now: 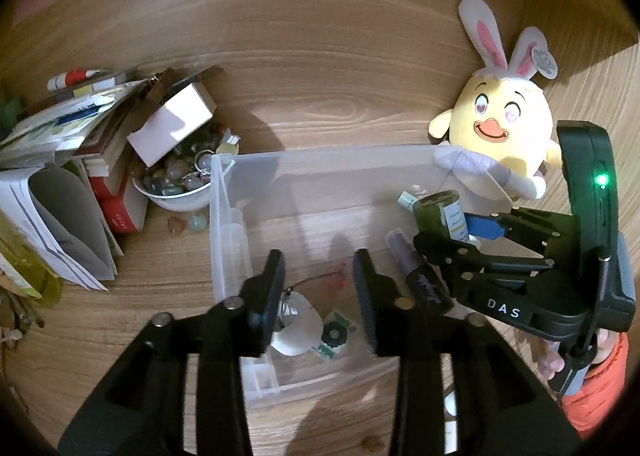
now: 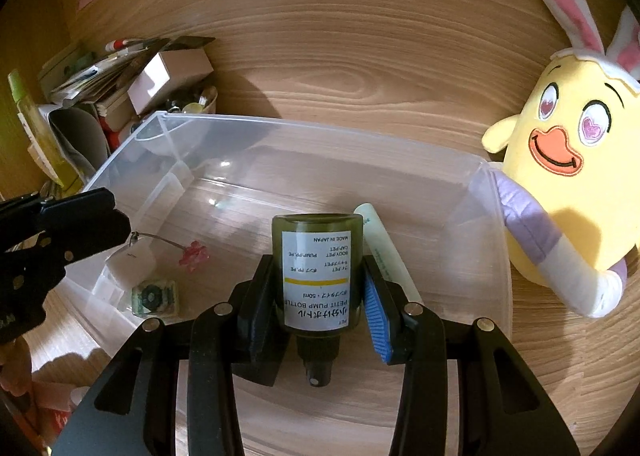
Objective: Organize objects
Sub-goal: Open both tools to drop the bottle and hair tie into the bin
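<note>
Right gripper [image 2: 320, 296] clamped on green pump bottle [image 2: 316, 276], hovering over clear bin [image 2: 168, 124], plush chick [image 2: 568, 160] at two o'clock. Left gripper [image 1: 320, 288] parted, empty, above white keychain [image 1: 298, 322] on bin floor.

Both wrist cams look steeply down and close into the same clear plastic bin [image 1: 224, 216], left one from the bin's near-left, right one from farther right, both catching the plush chick [image 2: 568, 160] beside it.
</note>
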A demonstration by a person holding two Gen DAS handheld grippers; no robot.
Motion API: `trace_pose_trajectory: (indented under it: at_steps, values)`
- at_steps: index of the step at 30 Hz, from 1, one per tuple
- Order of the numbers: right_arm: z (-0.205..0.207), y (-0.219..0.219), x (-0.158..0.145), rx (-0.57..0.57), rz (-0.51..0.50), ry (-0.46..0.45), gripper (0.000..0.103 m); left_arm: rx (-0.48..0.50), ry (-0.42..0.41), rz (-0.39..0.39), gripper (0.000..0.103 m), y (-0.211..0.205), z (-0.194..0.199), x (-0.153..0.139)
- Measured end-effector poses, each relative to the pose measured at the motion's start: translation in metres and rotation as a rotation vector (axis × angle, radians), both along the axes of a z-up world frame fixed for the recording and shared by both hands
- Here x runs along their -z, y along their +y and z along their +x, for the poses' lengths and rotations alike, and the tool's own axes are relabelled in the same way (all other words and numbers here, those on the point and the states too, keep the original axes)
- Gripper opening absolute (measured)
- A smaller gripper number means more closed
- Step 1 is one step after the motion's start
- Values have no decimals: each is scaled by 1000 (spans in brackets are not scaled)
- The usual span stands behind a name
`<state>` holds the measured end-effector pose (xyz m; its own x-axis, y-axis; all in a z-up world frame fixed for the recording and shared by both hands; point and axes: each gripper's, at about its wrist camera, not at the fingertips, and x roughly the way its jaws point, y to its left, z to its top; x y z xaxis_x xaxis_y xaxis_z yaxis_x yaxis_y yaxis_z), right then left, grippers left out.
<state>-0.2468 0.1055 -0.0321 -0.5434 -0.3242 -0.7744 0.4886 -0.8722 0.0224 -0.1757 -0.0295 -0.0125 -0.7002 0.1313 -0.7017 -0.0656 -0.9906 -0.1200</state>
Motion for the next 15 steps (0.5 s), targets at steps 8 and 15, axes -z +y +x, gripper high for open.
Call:
trace_pose_trajectory:
  at_steps: [8, 15]
  values:
    - [0, 1, -3, -14, -34, -20, 54, -12, 55, -27, 68, 1, 8, -12]
    - [10, 1, -18, -28, -45, 29, 64, -11, 91, -29, 84, 2, 18, -25]
